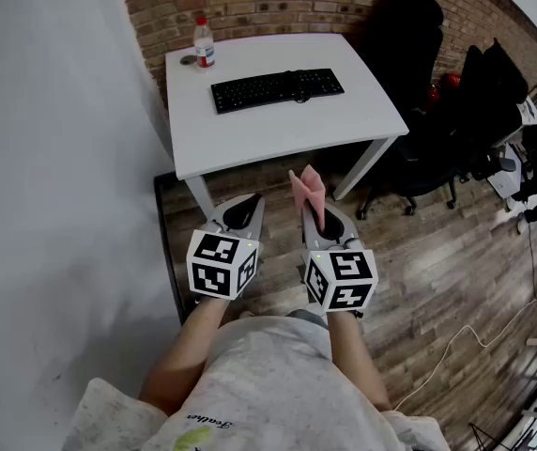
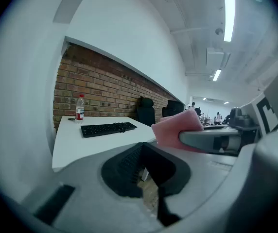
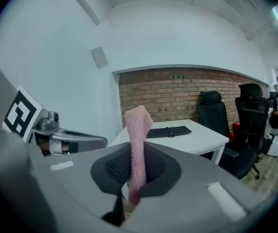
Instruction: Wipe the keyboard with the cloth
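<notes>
The keyboard [image 1: 277,89] is lying on the table [image 1: 278,132], toward its far edge. The bottle [image 1: 204,43] is standing at the table's far left corner, beside what may be a cap [image 1: 188,60]. Before the table, the right gripper [image 1: 323,216] is pinching the cloth [image 1: 308,191], with the left gripper [image 1: 248,205] alongside.

An office: white desk [image 1: 278,120], keyboard [image 1: 276,88], swivel chairs [image 1: 409,26], brick wall [image 1: 287,3].

One table [image 1: 250,134], one keyboard [image 1: 277,88], one bottle [image 1: 204,43], one cloth [image 1: 308,192] — and two grippers: left gripper [image 1: 241,212], right gripper [image 1: 320,216].
</notes>
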A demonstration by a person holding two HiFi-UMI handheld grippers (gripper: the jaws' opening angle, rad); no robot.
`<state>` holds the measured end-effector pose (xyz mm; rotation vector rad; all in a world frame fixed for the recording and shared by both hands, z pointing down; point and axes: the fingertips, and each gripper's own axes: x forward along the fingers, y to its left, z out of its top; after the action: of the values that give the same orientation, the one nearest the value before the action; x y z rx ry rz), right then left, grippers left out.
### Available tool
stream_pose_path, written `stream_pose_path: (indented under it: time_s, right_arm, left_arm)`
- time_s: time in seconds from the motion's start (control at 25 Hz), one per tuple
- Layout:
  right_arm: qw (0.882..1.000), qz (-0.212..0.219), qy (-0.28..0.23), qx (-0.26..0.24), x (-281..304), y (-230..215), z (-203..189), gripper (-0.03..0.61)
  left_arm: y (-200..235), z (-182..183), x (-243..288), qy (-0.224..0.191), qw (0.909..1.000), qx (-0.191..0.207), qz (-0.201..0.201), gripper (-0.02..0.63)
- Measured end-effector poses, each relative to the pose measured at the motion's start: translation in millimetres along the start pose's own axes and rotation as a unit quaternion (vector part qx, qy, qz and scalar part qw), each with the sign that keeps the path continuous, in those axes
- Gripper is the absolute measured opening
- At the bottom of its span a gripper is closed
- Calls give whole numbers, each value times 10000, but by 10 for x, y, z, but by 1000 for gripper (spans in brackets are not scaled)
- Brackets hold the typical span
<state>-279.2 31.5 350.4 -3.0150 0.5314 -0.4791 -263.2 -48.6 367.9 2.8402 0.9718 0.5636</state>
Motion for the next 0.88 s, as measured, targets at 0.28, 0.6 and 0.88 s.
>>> stream_pose_path:
  time_s: [0.28,0.6,0.88]
  right_arm:
    - [10000,-1,45,-55,14,107,-6,18]
    - [10000,-27,63,-24,159,23,-14,18]
    - [9999,126,95,-15,534,-187,3,20]
  left_arm:
    - [63,-11,-42,35,9999,-114,-44,-9]
    - [115,-37,113,82,9998,-140,-117,-9]
    - [301,0,482,133,9997,-211,1,-9]
